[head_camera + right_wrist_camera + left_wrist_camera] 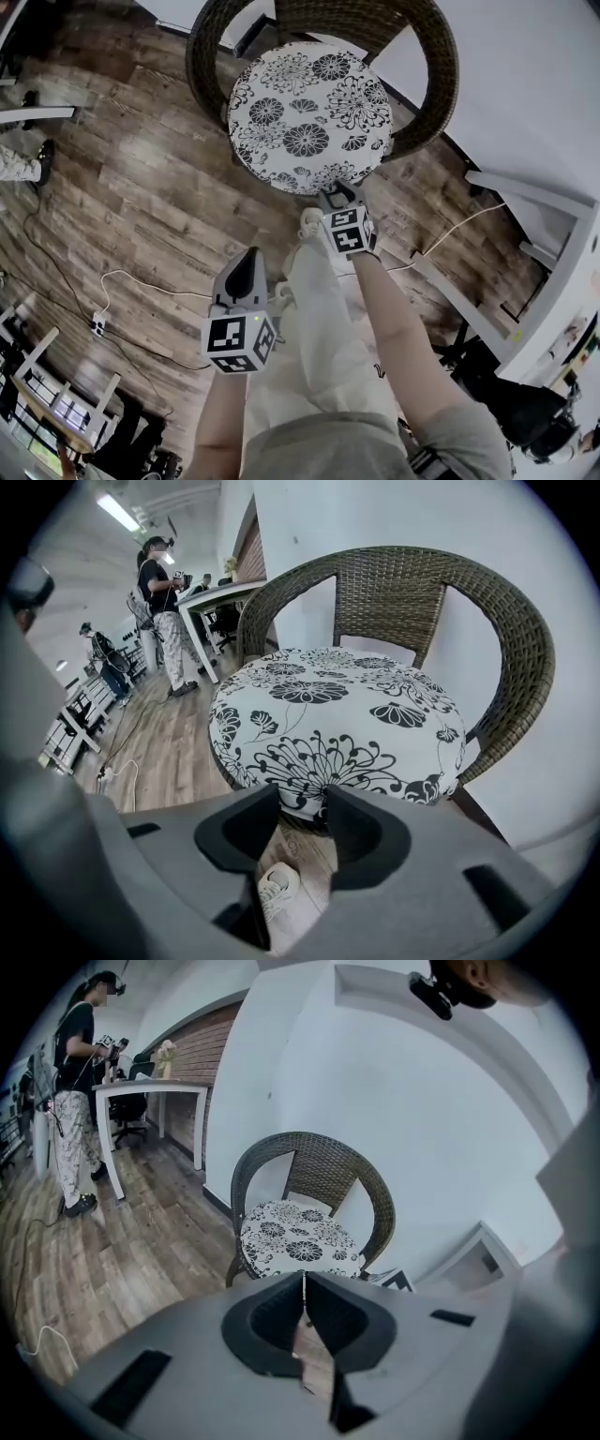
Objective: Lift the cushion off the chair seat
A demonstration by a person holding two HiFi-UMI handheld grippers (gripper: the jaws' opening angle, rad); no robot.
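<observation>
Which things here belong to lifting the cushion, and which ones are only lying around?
For the job:
- floral cushion
- wicker chair under it
- right tongs, open, near the cushion's front edge
- left tongs, shut, further back

Lying about:
- white cable on the wooden floor
- white desk by the brick wall
- standing person beside the desk

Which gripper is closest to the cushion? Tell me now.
The right gripper, jaws open at the front edge of the floral cushion; the left gripper hangs farther back over the wooden floor, jaws shut.
</observation>
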